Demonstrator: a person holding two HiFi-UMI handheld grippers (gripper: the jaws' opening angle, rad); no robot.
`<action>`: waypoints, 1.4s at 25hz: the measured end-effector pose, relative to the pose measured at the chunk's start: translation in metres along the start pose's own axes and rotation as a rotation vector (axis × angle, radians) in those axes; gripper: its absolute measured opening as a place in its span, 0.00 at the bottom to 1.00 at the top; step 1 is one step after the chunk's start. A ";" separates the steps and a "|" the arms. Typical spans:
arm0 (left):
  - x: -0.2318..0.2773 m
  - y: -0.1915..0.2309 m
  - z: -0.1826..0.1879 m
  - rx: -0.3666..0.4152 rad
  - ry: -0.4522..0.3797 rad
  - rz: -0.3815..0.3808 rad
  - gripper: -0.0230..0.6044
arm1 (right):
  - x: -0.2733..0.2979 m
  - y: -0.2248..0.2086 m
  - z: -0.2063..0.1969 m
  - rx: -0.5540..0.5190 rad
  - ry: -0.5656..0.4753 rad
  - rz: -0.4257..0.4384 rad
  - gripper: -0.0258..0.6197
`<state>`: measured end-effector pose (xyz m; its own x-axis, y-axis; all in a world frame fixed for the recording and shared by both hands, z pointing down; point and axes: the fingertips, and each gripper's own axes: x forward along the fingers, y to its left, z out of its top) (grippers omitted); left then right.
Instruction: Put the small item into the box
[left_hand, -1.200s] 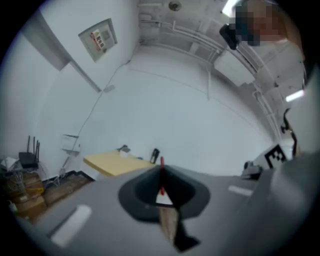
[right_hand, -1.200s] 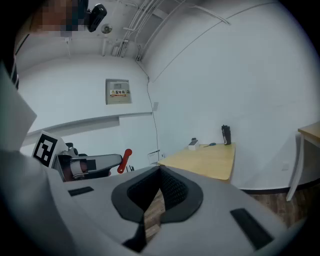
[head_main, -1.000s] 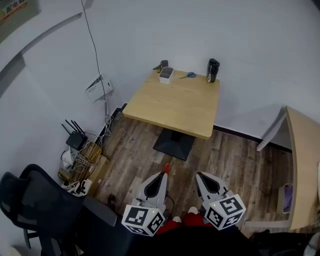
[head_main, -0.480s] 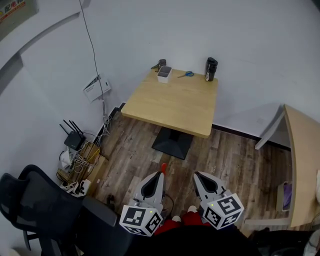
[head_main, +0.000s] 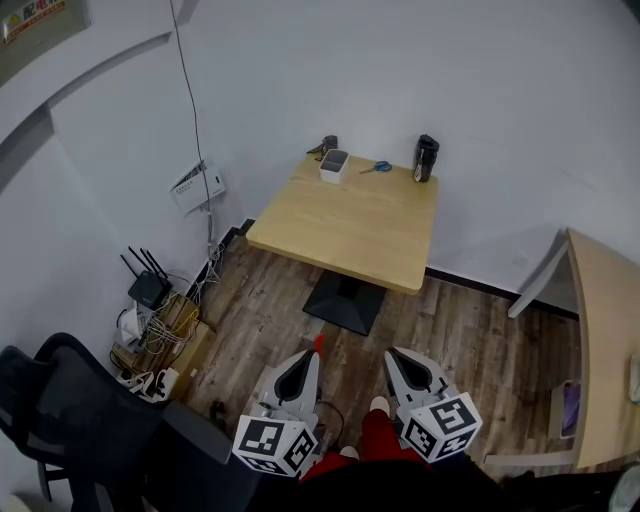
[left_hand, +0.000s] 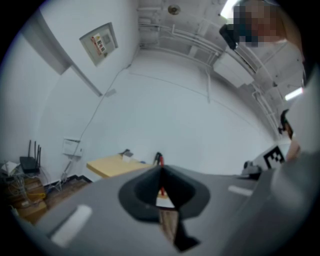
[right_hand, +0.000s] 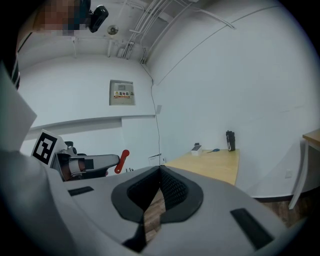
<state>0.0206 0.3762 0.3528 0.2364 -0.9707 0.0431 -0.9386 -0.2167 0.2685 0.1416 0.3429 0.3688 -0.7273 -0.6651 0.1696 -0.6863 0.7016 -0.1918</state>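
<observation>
Far ahead stands a wooden table (head_main: 350, 225). Along its back edge are a white open box (head_main: 333, 165), blue scissors (head_main: 378, 167), a dark small object (head_main: 325, 146) and a black bottle (head_main: 427, 158). Both grippers hover low over the floor, well short of the table. My left gripper (head_main: 314, 352) is shut on a small red item (head_main: 319, 342). That red item (left_hand: 160, 160) pokes out past the left gripper's (left_hand: 161, 167) jaw tips. My right gripper (head_main: 391, 354) is shut with nothing in it. The right gripper view shows its jaws (right_hand: 160, 167) closed and the box (right_hand: 196, 148) in the distance.
A black office chair (head_main: 70, 410) stands at the lower left. A router and a tangle of cables (head_main: 150, 300) lie by the left wall. A second wooden table (head_main: 605, 340) lines the right edge. The table's black base (head_main: 345, 300) sits on the plank floor.
The head view has shifted a little, so the table sits slightly lower in frame and the grippers slightly lower too. Both grippers stay shut, the red item still in the left.
</observation>
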 end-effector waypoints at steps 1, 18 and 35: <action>0.002 0.002 0.001 0.002 -0.002 0.001 0.05 | 0.002 -0.002 0.001 -0.005 -0.003 -0.001 0.05; 0.107 0.041 0.006 -0.002 0.000 0.067 0.05 | 0.087 -0.096 0.013 0.048 0.044 0.001 0.05; 0.251 0.088 0.020 -0.001 0.005 0.177 0.05 | 0.195 -0.201 0.060 0.036 0.053 0.064 0.05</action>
<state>-0.0073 0.1112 0.3677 0.0684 -0.9932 0.0941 -0.9654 -0.0421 0.2575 0.1381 0.0570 0.3829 -0.7700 -0.6036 0.2069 -0.6380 0.7320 -0.2388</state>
